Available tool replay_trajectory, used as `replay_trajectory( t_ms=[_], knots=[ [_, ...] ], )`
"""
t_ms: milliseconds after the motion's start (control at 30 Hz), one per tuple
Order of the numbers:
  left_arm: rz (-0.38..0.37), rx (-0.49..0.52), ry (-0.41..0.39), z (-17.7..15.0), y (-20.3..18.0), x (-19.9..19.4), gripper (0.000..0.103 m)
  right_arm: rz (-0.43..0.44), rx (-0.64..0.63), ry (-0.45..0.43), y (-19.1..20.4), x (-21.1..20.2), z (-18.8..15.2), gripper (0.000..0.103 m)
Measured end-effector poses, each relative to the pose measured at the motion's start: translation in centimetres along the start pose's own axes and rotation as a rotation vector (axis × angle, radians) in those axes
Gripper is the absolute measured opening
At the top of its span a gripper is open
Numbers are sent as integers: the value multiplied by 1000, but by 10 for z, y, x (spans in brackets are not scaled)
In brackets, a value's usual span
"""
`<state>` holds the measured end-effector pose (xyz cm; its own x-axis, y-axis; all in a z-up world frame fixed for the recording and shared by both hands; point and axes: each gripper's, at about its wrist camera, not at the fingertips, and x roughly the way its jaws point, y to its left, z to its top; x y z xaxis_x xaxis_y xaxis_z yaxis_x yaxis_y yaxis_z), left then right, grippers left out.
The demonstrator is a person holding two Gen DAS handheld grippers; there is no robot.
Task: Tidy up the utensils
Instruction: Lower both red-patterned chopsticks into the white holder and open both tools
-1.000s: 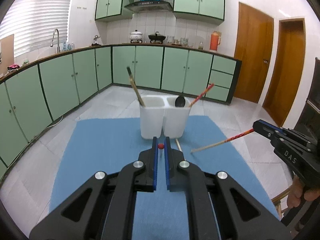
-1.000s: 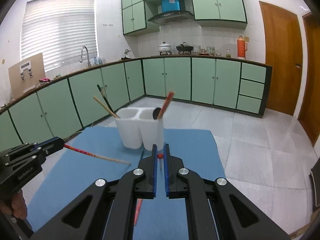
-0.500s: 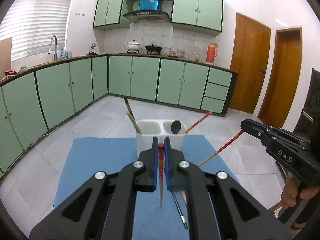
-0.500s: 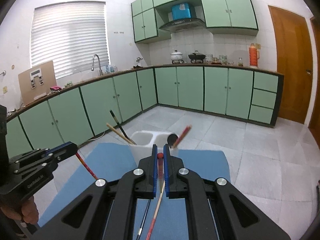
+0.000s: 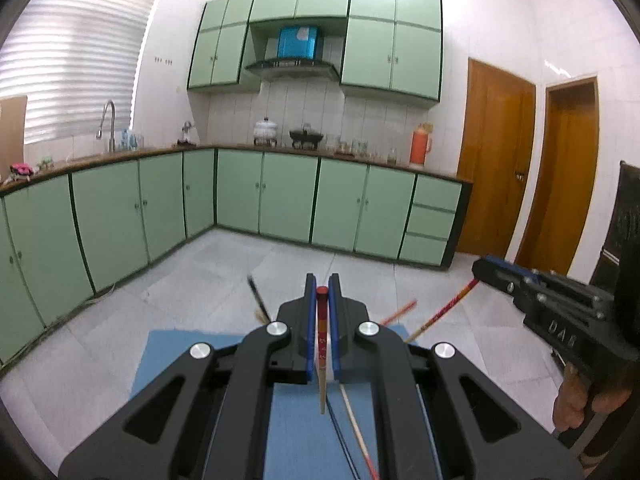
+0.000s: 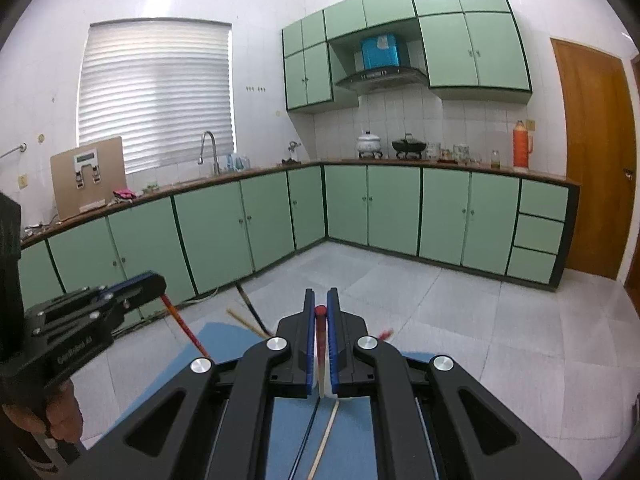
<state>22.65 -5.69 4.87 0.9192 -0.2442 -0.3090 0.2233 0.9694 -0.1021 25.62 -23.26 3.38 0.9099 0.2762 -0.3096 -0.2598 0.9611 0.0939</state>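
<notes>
My left gripper (image 5: 322,280) is shut on the top of a red-ended chopstick (image 5: 321,364), which hangs down between its pads above the blue mat (image 5: 180,354). My right gripper (image 6: 320,295) is likewise shut on a second red chopstick (image 6: 320,344). Each appears in the other's view: the right gripper (image 5: 479,271) with its stick (image 5: 444,308) slanting down-left, the left gripper (image 6: 159,281) with its stick (image 6: 186,330) slanting down-right. The white holder is mostly hidden behind the fingers; only utensil tips show, a dark stick (image 5: 256,296) and a red tip (image 5: 400,309).
Two loose sticks lie on the mat below the grippers, a pale chopstick (image 6: 325,442) and a dark one (image 6: 307,432). Green cabinets (image 5: 280,200) line the far walls, with grey tiled floor (image 6: 460,320) beyond the mat. A hand (image 5: 576,400) holds the right gripper's handle.
Both grippers have risen and tilted up, each lifting its chopstick off the mat. The white holder has sunk behind the fingers, and more of the kitchen wall shows.
</notes>
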Motion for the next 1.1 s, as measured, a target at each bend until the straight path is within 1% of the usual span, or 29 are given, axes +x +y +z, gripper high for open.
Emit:
replay_trajectory(
  t_ms=[167,333,433,533,667,800,900,1100],
  knots=[
    [2,13,-83,36,-9,1,5,0,-8,-32,-3,5,23,6],
    [21,18,-141,56,-13,10,5,-8,-6,-47,-5,22,39,6],
    [28,12,-144,62,-13,26,5,-10,-4,-58,-7,34,49,6],
    [44,6,-143,61,-9,44,5,-18,-8,-62,-9,47,54,6],
    [49,-14,-100,55,-3,74,5,-15,4,-51,-12,70,59,6],
    [53,-24,-60,43,6,99,5,-17,7,-26,-16,93,53,6],
    [56,-29,-19,30,9,116,5,-18,12,9,-16,110,39,6],
    [60,-21,51,7,15,137,5,-12,24,76,-17,132,10,6]
  ],
)
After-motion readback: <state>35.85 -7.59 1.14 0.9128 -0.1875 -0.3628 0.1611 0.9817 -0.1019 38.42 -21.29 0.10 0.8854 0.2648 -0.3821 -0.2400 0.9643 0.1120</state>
